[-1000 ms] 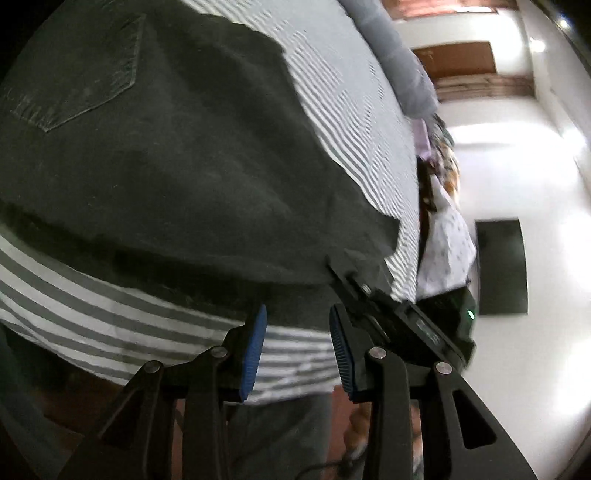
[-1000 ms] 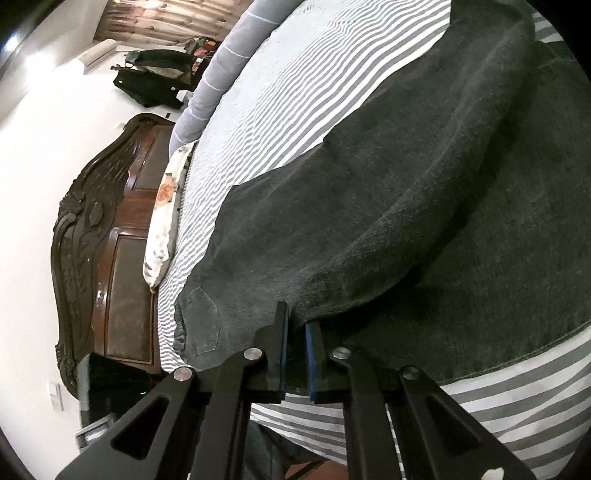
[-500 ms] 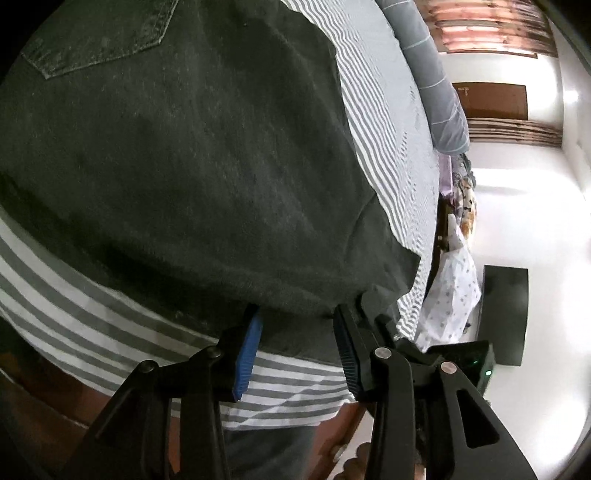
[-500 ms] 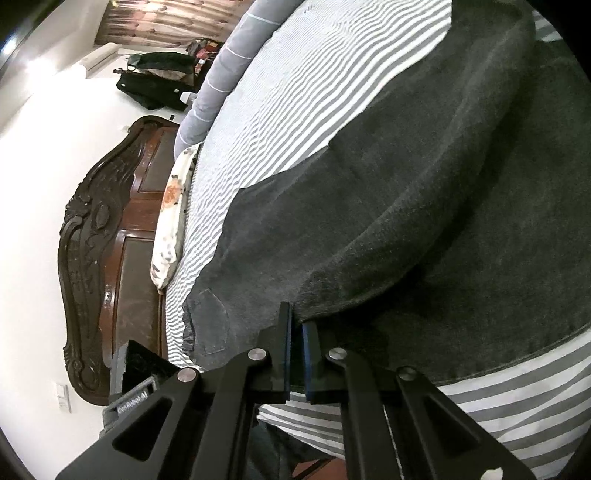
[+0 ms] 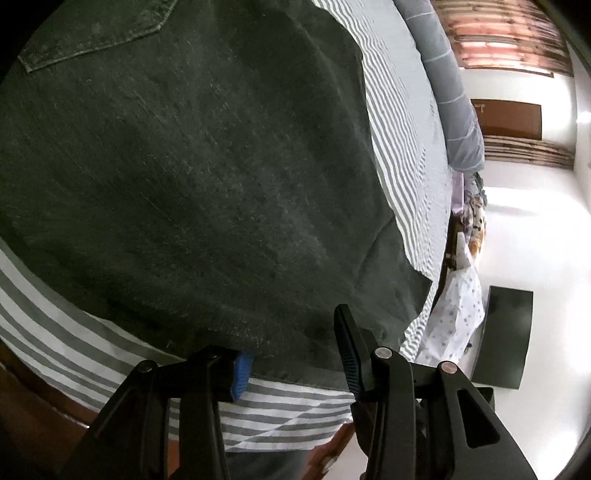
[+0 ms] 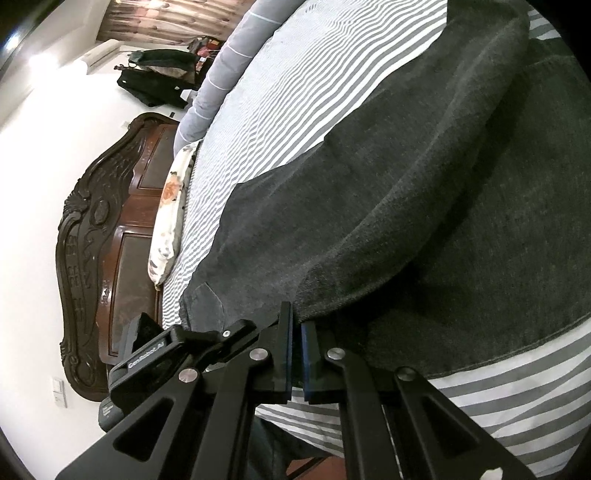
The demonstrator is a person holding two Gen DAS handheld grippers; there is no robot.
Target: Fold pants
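On the striped bed (image 5: 402, 122), the pants' (image 5: 192, 177) hem sits between the closing left tool (image 5: 291, 354); the right tool (image 6: 294, 332) pinches it.

- 1 pair of dark grey pants (image 5: 207, 177), folded over, one back pocket (image 5: 99, 33) showing
- 1 striped grey-and-white bedsheet (image 6: 314, 92)
- 1 grey bolster (image 5: 448, 85) along the far edge of the bed
- 1 floral pillow (image 6: 168, 210)
- 1 carved dark wood headboard (image 6: 103, 229)
- 2 grippers: left gripper (image 5: 291, 350), right gripper (image 6: 295, 347)
- 1 dark mat (image 5: 504, 336) on the floor
- 1 patterned white cloth (image 5: 458, 314) hanging beside the bed
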